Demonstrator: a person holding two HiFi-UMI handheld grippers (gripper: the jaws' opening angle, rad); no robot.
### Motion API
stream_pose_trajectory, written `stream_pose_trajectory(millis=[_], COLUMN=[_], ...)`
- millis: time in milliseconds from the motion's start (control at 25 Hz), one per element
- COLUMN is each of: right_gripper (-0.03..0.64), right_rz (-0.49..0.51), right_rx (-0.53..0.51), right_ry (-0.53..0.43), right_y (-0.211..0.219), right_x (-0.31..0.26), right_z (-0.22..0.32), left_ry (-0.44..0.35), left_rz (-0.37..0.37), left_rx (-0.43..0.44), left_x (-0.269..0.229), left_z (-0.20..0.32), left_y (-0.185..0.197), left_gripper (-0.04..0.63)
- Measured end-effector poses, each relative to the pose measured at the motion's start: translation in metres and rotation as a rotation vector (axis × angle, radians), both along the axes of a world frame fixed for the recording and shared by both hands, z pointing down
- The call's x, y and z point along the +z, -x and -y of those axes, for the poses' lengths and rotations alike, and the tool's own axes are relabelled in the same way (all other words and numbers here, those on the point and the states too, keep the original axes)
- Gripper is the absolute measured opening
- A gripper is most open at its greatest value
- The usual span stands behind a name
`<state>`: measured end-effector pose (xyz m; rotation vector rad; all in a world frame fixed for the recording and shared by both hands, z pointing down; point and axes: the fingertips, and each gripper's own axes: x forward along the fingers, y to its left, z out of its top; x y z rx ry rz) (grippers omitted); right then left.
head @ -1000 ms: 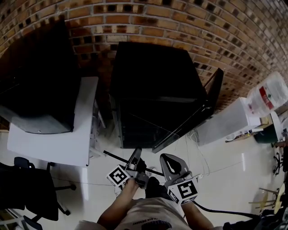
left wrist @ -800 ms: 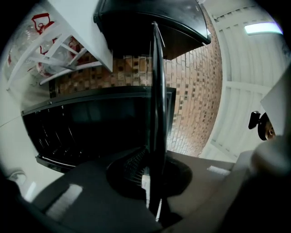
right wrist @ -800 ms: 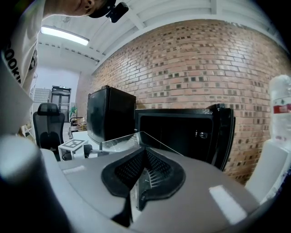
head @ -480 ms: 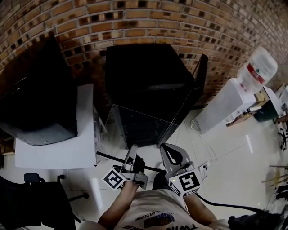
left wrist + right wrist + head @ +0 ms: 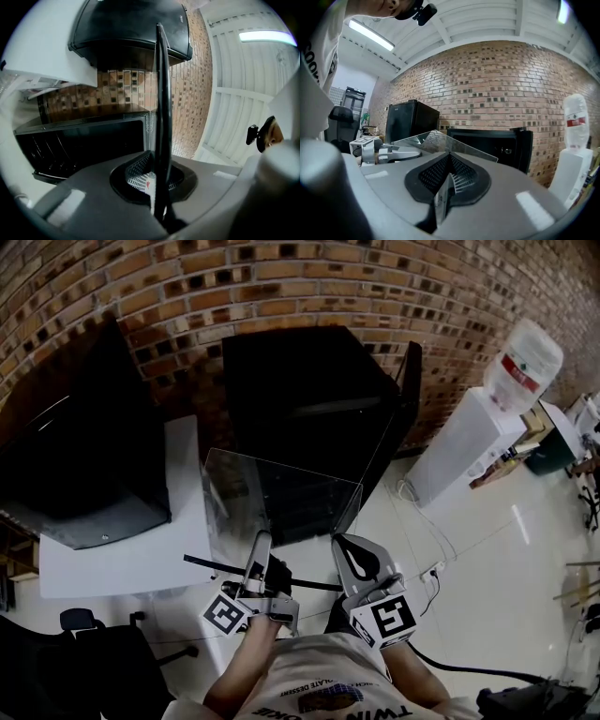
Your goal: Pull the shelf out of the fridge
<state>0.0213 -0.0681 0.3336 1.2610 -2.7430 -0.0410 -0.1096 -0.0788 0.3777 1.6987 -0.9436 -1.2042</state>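
The clear glass shelf (image 5: 281,507) with a dark front strip hangs free in front of the open black fridge (image 5: 309,381). My left gripper (image 5: 255,566) is shut on that front strip. In the left gripper view the shelf (image 5: 161,117) runs edge-on straight up from between the closed jaws of the left gripper (image 5: 157,176), with the fridge's open cavity (image 5: 79,140) behind. My right gripper (image 5: 352,563) sits beside the shelf's right corner, shut and empty. From the right gripper (image 5: 445,183) the glass shelf (image 5: 440,139) shows at the left and the fridge (image 5: 497,145) ahead.
The fridge door (image 5: 410,381) stands open at the right. A white water dispenser (image 5: 469,437) with a bottle stands further right. A white table (image 5: 122,554) carrying a large black box (image 5: 75,456) is on the left, and a black office chair (image 5: 84,657) is at lower left. A cable lies on the floor.
The glass shelf has come out of the fridge toward me and now hangs in front of it, held by the left gripper. The right gripper stays shut near it.
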Motion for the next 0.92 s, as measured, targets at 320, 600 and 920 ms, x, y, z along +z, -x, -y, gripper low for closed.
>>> stream_pose_trajectory(millis=[320,600,920], right_gripper=[0.005,0.005,0.005], right_rz=[0.002,-0.001,-0.005], right_rx=[0.023,0.039,0.05], right_ry=[-0.017,-0.022,-0.019], right_y=[0.012,0.009,0.001], right_x=[-0.002,-0.002,0.001], right_z=[-0.016,-0.021,-0.02], left_ry=[0.003,-0.001,0.009], left_rz=[-0.012,-0.02,-0.021], left_rx=[0.021,0.039,0.06], left_x=[-0.003,-0.004,0.0], left_z=[-0.015,-0.019,-0.016], left_y=[0.011,0.009,-0.003], left_gripper=[0.0,0.0,0.0])
